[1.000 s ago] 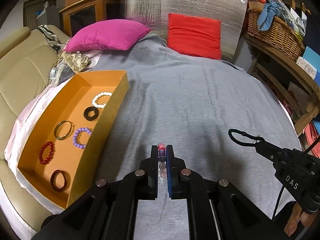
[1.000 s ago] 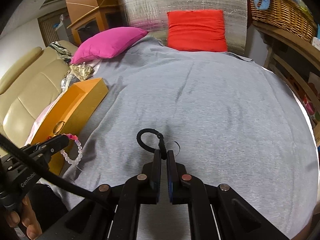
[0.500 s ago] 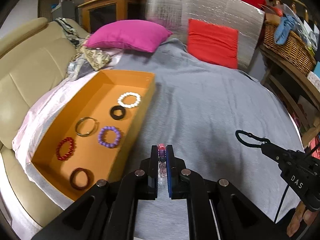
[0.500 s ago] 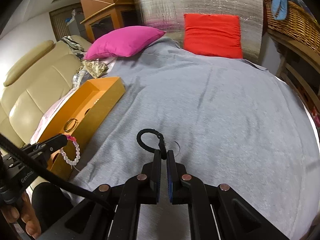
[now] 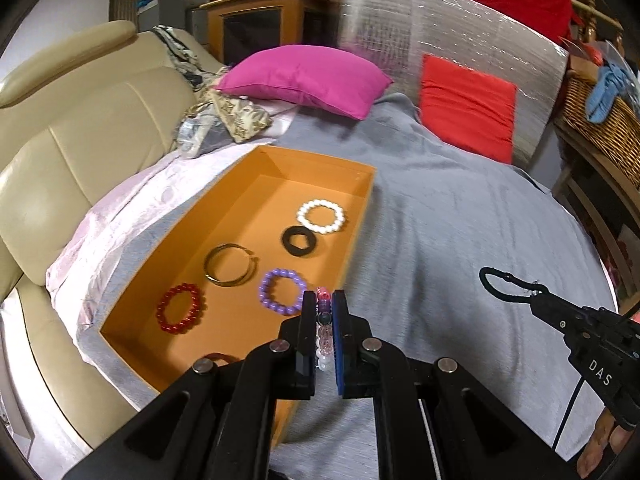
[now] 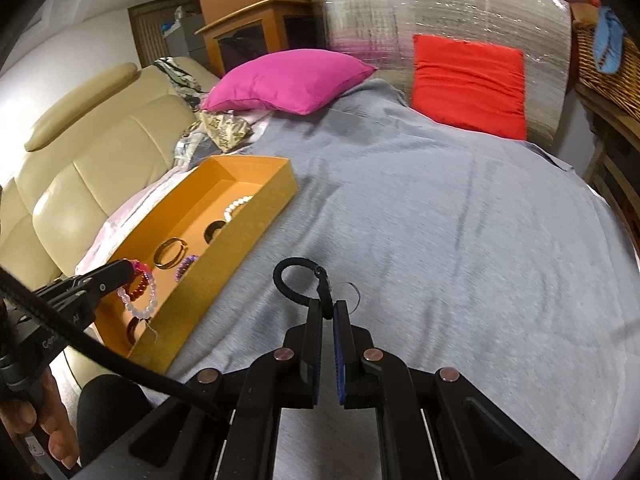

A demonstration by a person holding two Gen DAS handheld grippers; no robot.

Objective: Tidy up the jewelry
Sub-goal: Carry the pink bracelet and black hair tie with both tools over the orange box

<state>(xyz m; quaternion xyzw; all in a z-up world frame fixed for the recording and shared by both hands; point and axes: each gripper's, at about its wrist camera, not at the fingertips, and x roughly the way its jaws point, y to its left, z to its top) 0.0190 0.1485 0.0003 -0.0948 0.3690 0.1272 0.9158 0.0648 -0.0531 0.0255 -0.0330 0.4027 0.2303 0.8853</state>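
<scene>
My left gripper (image 5: 324,300) is shut on a pink and clear beaded bracelet (image 5: 323,336), held in the air over the near right wall of the orange box (image 5: 362,200); the bracelet hangs from it in the right wrist view (image 6: 140,300). In the box lie a white bead bracelet (image 5: 321,217), a black ring (image 5: 299,240), a metal bangle (image 5: 229,270), a purple bead bracelet (image 5: 282,291), a red bead bracelet (image 5: 180,314) and a dark bangle partly hidden. My right gripper (image 6: 328,306) is shut on a black cord loop bracelet (image 6: 294,282) above the grey blanket (image 6: 460,220).
A beige sofa (image 5: 60,148) is left of the box. A magenta pillow (image 5: 308,76) and a red pillow (image 5: 468,108) lie at the far end against a silver foil panel (image 5: 440,36). A wicker basket (image 5: 600,120) stands on wooden shelving on the right.
Both grippers have swung left toward the orange box, each with its bracelet still in it. The left gripper now hangs over the box's right wall.
</scene>
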